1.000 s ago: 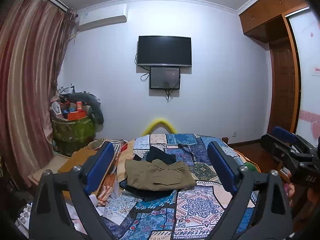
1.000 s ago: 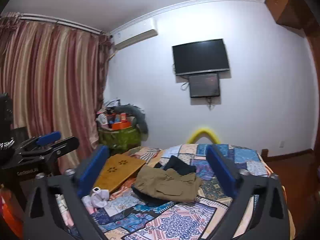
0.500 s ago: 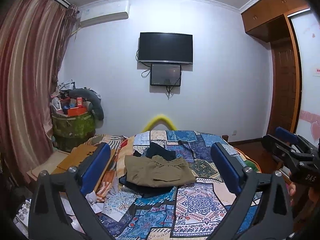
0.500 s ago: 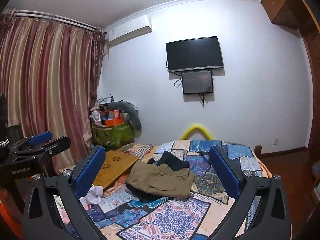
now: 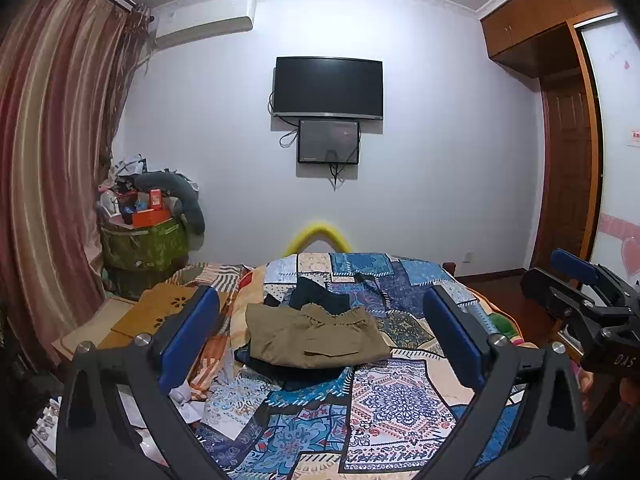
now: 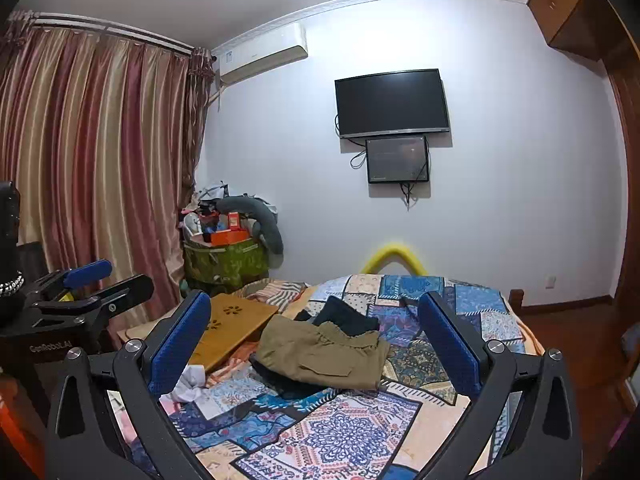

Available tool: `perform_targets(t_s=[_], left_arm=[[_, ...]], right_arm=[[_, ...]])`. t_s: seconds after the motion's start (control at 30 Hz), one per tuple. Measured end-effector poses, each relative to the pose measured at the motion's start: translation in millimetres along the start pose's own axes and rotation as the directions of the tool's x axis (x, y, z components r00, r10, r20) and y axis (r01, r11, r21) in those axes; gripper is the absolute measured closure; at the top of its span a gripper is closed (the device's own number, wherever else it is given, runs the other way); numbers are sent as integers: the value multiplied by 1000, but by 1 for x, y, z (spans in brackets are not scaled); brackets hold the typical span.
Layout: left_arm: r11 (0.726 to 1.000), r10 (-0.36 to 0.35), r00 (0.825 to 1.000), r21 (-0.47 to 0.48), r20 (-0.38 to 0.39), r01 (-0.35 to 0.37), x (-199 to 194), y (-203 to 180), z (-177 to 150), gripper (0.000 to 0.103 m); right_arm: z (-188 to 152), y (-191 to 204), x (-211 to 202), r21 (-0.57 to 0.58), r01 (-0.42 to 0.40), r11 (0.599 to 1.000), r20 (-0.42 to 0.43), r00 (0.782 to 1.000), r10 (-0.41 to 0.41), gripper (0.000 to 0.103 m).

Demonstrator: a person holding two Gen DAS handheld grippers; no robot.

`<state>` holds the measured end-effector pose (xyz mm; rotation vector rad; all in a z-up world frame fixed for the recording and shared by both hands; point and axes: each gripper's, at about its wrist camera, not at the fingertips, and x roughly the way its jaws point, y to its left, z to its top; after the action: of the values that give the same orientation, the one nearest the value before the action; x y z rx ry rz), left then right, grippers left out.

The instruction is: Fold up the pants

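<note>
The olive pants (image 5: 316, 338) lie folded into a thick rectangle at the middle of the frame in both views, resting on a dark garment (image 5: 320, 300) whose edges show behind and under them. Both sit on the patchwork bedspread (image 5: 400, 400), which fills the lower centre of the picture.

In the left wrist view the left gripper (image 5: 320, 334) stands in the lower foreground with its blue pads far apart; the last two readings of its spread are nearly level, so it is simply wide open, with nothing pressed between the pads, and the pants lie beyond them. The right gripper (image 6: 316, 340) frames the pants the same way in its own view, jaws spread wide and clear of the cloth; it also appears at the right edge of the left view.

Left of the pants a wooden lap desk (image 6: 234, 330) lies tilted on the bed, with a crumpled white cloth (image 6: 190, 382) below it. Further back at the left stands a green basket (image 6: 224, 262) heaped with clutter, beside striped curtains (image 6: 92, 160). A television (image 5: 328, 88) hangs at upper centre, an air conditioner (image 5: 204, 20) at the upper left
</note>
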<state>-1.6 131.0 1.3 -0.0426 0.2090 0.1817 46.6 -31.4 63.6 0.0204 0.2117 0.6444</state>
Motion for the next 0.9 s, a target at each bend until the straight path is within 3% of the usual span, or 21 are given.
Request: perform_targets(t_s=[0.9], left_arm=[[1000,-8,1000,10,-12,8,7,-2,-3,0]], right_arm=[[2,-4,-4,6,11,1000,-6,1000,-11,0]])
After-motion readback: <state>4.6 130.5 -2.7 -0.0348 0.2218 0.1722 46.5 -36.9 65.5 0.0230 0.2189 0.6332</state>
